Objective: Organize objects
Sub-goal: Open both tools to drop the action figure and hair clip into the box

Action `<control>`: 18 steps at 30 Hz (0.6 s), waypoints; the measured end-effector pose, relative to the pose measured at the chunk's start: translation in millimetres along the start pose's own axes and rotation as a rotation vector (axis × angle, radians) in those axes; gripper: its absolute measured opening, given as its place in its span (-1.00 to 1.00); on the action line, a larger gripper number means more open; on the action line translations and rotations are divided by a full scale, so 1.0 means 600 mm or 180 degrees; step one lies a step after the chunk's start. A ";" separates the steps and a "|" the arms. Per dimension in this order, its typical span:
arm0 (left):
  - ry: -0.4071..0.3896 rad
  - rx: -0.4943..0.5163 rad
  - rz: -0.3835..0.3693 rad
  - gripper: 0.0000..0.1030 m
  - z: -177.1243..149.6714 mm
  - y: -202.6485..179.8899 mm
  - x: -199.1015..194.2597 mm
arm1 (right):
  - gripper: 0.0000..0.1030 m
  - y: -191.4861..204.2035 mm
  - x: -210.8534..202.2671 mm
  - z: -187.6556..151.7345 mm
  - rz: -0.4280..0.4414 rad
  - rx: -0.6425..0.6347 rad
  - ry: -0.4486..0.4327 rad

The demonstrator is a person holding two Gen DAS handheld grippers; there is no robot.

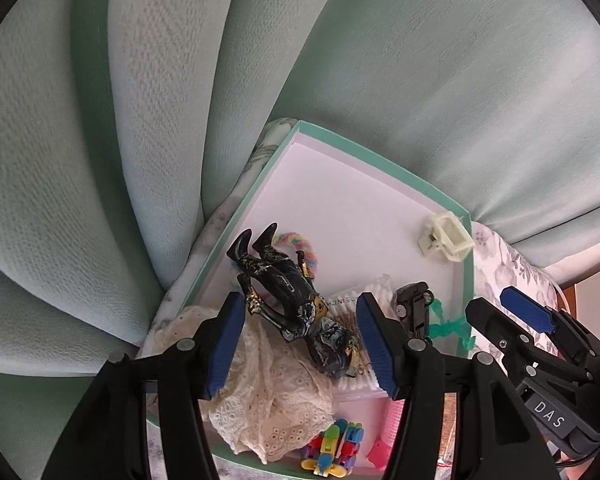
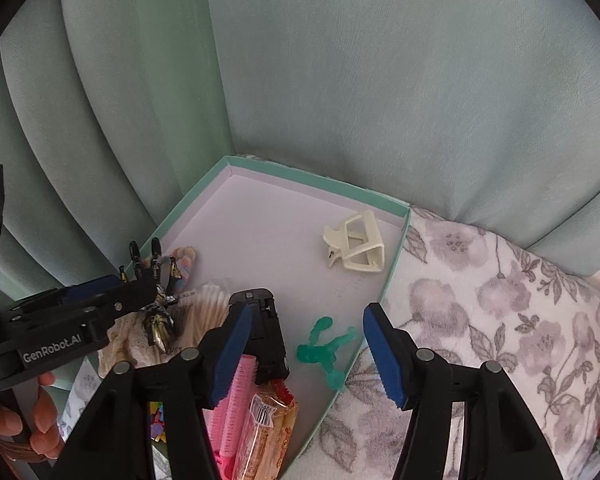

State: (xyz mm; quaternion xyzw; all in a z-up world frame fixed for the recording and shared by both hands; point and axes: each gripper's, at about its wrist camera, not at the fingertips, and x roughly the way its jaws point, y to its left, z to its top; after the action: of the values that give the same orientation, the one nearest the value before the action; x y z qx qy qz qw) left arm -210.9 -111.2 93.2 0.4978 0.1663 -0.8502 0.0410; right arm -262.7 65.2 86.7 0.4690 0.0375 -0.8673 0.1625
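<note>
A shallow teal-rimmed box (image 1: 374, 156) (image 2: 316, 178) with a white floor holds the objects. My left gripper (image 1: 300, 344) is open just above a black and gold action figure (image 1: 288, 300) that lies on a cream lace cloth (image 1: 276, 396) and a pack of cotton swabs (image 1: 346, 304). My right gripper (image 2: 306, 354) is open and empty above a green translucent figure (image 2: 324, 350) near the box's right wall. A cream hair claw clip (image 2: 356, 246) (image 1: 446, 238) lies in the far right corner. A black toy car (image 2: 266, 330) (image 1: 414, 308) sits next to the swabs.
A pink hair roller (image 2: 236, 400), a wrapped snack (image 2: 268, 432) and a multicoloured block toy (image 1: 334, 446) lie at the box's near end. A pastel scrunchie (image 1: 300, 242) lies behind the figure. The box rests on a floral blanket (image 2: 480, 320). Pale green curtains (image 2: 340, 80) hang behind.
</note>
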 end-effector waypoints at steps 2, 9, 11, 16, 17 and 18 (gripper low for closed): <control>-0.0027 0.0004 -0.0015 0.14 -0.005 0.000 -0.015 | 0.22 -0.002 -0.009 0.000 -0.0004 0.0003 -0.0017; -0.0090 0.0025 -0.0044 0.14 -0.009 -0.009 -0.036 | 0.23 -0.003 -0.034 -0.009 -0.0032 0.0002 -0.0060; -0.0095 0.0021 -0.0032 0.15 -0.010 -0.014 -0.035 | 0.40 -0.004 -0.039 -0.011 -0.0051 -0.0002 -0.0076; -0.0118 0.0038 0.0039 0.17 -0.009 -0.023 -0.029 | 0.65 -0.008 -0.050 -0.018 -0.0094 0.0009 -0.0112; -0.0124 0.0043 0.0057 0.17 -0.014 -0.014 -0.043 | 0.68 -0.009 -0.052 -0.019 -0.0100 0.0012 -0.0117; -0.0131 0.0046 0.0077 0.17 -0.015 -0.015 -0.044 | 0.71 -0.011 -0.053 -0.020 -0.0111 0.0013 -0.0122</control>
State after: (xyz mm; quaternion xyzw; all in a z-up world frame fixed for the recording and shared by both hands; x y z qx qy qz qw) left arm -192.2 -102.2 113.8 0.4824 0.1533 -0.8609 0.0511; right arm -239.1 81.7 105.8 0.4518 0.0407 -0.8789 0.1471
